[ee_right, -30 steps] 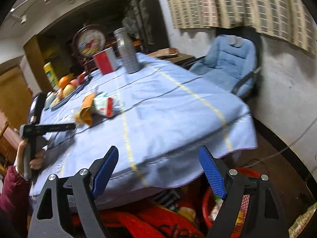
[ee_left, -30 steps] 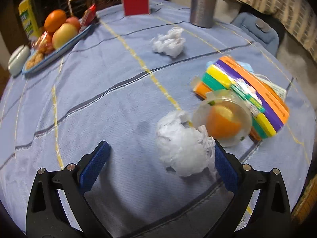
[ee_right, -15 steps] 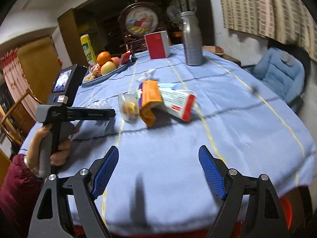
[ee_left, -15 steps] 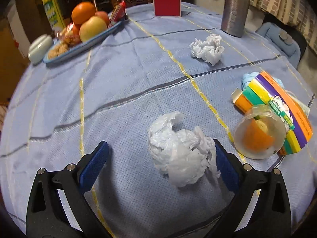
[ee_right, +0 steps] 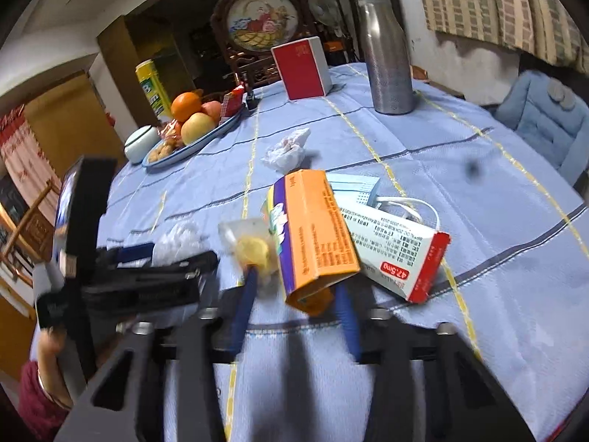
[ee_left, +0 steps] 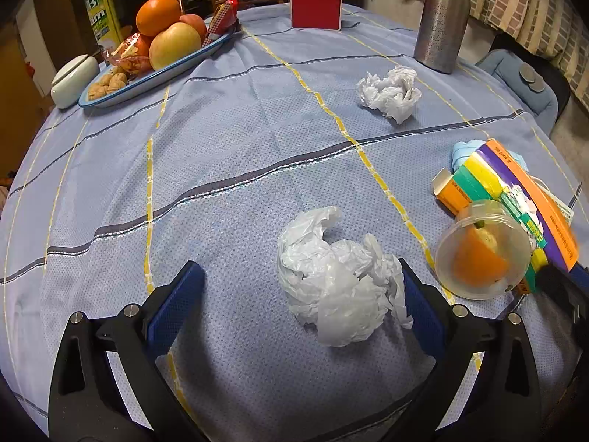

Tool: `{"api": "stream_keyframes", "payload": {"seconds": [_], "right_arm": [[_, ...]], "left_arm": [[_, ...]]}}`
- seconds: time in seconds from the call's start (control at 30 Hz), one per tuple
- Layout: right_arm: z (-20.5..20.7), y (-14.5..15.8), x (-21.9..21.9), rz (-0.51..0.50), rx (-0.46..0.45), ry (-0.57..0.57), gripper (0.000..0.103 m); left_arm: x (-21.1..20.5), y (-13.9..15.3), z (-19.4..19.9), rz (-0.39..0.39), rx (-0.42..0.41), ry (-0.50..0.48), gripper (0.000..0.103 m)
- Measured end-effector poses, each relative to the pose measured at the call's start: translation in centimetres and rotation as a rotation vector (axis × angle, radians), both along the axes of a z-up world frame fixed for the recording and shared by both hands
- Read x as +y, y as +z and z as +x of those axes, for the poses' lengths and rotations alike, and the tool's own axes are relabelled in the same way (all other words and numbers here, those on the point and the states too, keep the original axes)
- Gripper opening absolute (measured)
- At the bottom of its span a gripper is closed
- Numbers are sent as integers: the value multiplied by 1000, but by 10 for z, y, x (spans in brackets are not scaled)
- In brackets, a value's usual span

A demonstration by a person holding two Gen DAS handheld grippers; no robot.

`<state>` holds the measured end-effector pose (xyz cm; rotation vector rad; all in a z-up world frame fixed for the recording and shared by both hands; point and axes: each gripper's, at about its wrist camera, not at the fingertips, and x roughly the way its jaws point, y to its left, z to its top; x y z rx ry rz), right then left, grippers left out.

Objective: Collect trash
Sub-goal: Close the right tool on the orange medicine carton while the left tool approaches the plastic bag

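Left wrist view: left tool [ee_left: 300,296] has eased back and squared up over the last second; the crumpled white plastic bag [ee_left: 337,281], which a second ago sat hard against the right finger with the cup crowding it, now lies between the blue pads, off-centre toward the right one and just touching it. Jaws wide, nothing gripped. Judgement: bag is lined up for a close, first pickup on this side not yet made.

Bag itself: thin, translucent, wrinkled film in a loose heap on the blue striped cloth of the worktop [ee_left: 228,140]; should collapse a good deal under the pads. Farther off, right of centre, a crumpled tissue [ee_left: 390,92] lies near the steel bottle [ee_left: 441,18] (a later candidate). Right of the bag, apart from it, a clear plastic cup [ee_left: 482,250] on its side with an orange piece inside, resting against the multicoloured carton [ee_left: 515,191].

Right wrist view: right tool [ee_right: 294,305] has swung in from the worktop's edge, where it pointed past the table a second ago, and its fingers have drawn in from wide to narrow around the near end of that carton [ee_right: 313,235]. Frame is blurred; contact on both pads is not clear, so firm hold unconfirmed. A white-and-red medicine box [ee_right: 397,250] lies beside and partly under the carton, with a blue face mask [ee_right: 353,188] behind.
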<state>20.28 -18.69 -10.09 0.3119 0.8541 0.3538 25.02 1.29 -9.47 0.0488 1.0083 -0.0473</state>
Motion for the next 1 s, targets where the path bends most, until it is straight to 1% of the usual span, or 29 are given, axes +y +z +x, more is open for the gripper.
{"api": "stream_keyframes", "payload": {"seconds": [0.03, 0.07, 0.17, 0.23, 0.3, 0.43, 0.5, 0.6, 0.63, 0.7, 0.77, 0.87, 1.0], "right_arm": [[-6, 4, -5, 35, -30, -15, 13], [-17, 13, -11, 44, -79, -29, 12], [-49, 34, -19, -6, -198, -45, 12], [-65, 38, -27, -17, -213, -45, 12], [-75, 34, -35, -13, -189, -44, 12], [-83, 11, -48, 0, -103, -42, 13], [-85, 5, -50, 4, -88, -45, 14], [-83, 1, -51, 10, -69, -38, 18], [-83, 0, -51, 10, -68, -37, 19], [-83, -1, -49, -3, -72, -40, 25], [-83, -3, -47, -11, -72, -45, 39], [-83, -5, -46, -13, -64, -48, 43], [-81, -7, -47, -10, -57, -52, 43]], "left_arm": [[0, 0, 0, 0, 0, 0, 98], [0, 0, 0, 0, 1, 0, 98], [0, 0, 0, 1, 4, -1, 98], [1, 1, 0, 0, 7, -3, 98], [1, 1, -1, -1, 8, -8, 98], [-1, 2, -2, -14, 5, -24, 97], [-3, 4, -4, -17, -6, -34, 97], [-6, 7, -6, 6, -34, -37, 97], [-7, 8, -6, 12, -41, -40, 97], [-10, 8, -6, 19, -49, -52, 97], [-11, 7, -6, 20, -46, -59, 97], [-9, 4, -2, 7, -26, -55, 97], [-3, 3, 2, -22, -13, -39, 97]]}}
